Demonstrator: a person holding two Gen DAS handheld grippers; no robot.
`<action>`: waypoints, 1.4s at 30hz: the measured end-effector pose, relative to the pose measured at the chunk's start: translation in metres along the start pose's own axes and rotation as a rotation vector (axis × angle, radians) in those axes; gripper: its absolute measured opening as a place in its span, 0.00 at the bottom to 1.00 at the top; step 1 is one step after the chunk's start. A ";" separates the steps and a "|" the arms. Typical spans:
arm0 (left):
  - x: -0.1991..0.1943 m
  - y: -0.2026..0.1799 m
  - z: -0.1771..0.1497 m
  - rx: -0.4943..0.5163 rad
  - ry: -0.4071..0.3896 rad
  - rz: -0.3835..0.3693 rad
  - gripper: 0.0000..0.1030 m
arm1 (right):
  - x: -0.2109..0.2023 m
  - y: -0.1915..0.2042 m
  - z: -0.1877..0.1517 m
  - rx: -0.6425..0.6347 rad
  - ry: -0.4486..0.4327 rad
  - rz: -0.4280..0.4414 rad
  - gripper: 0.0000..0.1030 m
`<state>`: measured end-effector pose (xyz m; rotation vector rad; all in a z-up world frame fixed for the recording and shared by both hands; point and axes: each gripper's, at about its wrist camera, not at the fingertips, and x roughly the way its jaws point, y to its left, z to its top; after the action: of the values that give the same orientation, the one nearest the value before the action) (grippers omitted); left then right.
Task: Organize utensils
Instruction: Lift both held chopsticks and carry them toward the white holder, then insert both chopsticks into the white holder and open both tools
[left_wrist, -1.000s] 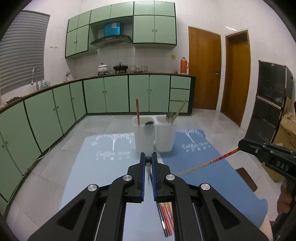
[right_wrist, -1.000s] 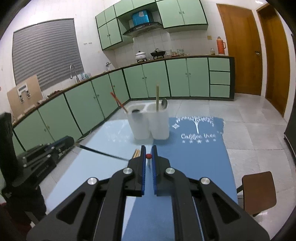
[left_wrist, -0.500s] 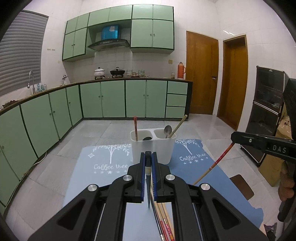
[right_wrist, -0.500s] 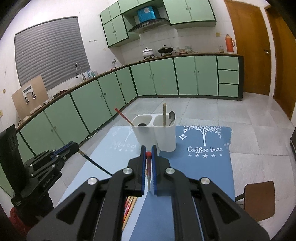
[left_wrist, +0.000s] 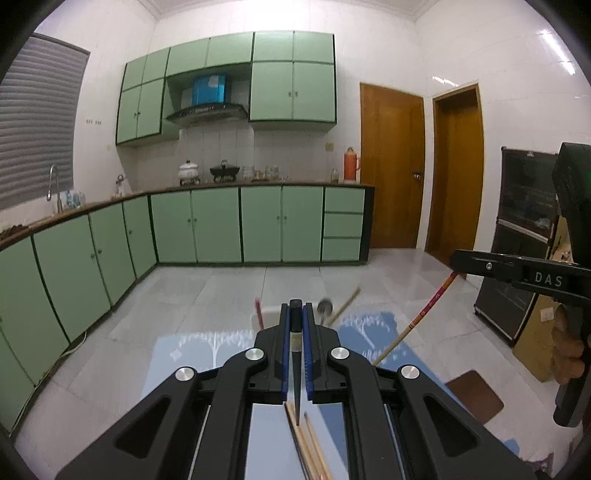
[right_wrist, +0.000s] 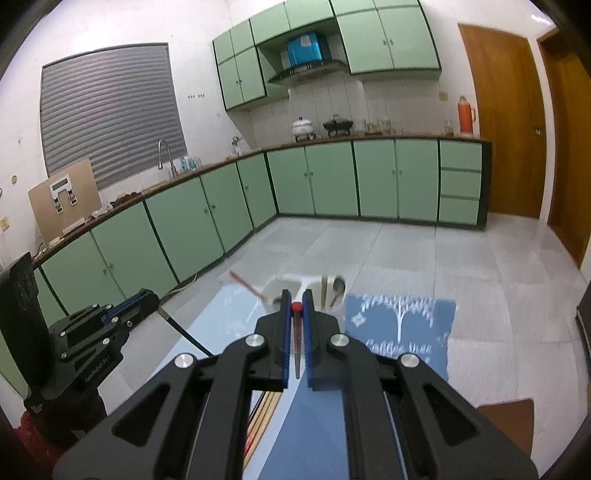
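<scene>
My left gripper (left_wrist: 295, 308) is shut on a black chopstick (left_wrist: 296, 354) that hangs point down; it also shows in the right wrist view (right_wrist: 184, 332). My right gripper (right_wrist: 296, 300) is shut on a red chopstick (right_wrist: 296, 332), which slants down in the left wrist view (left_wrist: 424, 317). Both are raised above the blue table mat (right_wrist: 399, 325). The white two-compartment holder (right_wrist: 295, 286) stands ahead, mostly hidden behind the fingers, with a red chopstick (right_wrist: 243, 282), a spoon (right_wrist: 337, 290) and a wooden utensil (left_wrist: 345, 301) in it. Several loose chopsticks (left_wrist: 308, 443) lie on the mat below.
The mat covers the table; its right edge is near a brown stool (left_wrist: 474, 397). Green kitchen cabinets (left_wrist: 258, 225) run along the far wall and left side. A black cabinet (left_wrist: 517, 240) and cardboard box stand at right.
Both grippers have risen and tilted up with their chopsticks. The holder has dropped lower in both views and is now mostly hidden behind the fingers.
</scene>
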<state>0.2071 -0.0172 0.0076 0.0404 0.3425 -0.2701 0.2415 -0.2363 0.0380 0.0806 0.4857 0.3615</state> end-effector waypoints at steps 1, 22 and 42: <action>0.000 -0.001 0.008 0.004 -0.019 -0.001 0.06 | -0.001 0.000 0.009 -0.009 -0.016 0.001 0.05; 0.089 0.002 0.085 0.031 -0.160 0.032 0.06 | 0.097 -0.023 0.084 -0.066 -0.033 -0.069 0.05; 0.153 0.034 0.048 -0.040 0.005 0.048 0.24 | 0.169 -0.045 0.045 0.021 0.095 -0.034 0.21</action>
<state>0.3705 -0.0274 0.0006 0.0103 0.3513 -0.2155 0.4161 -0.2171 -0.0041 0.0758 0.5847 0.3284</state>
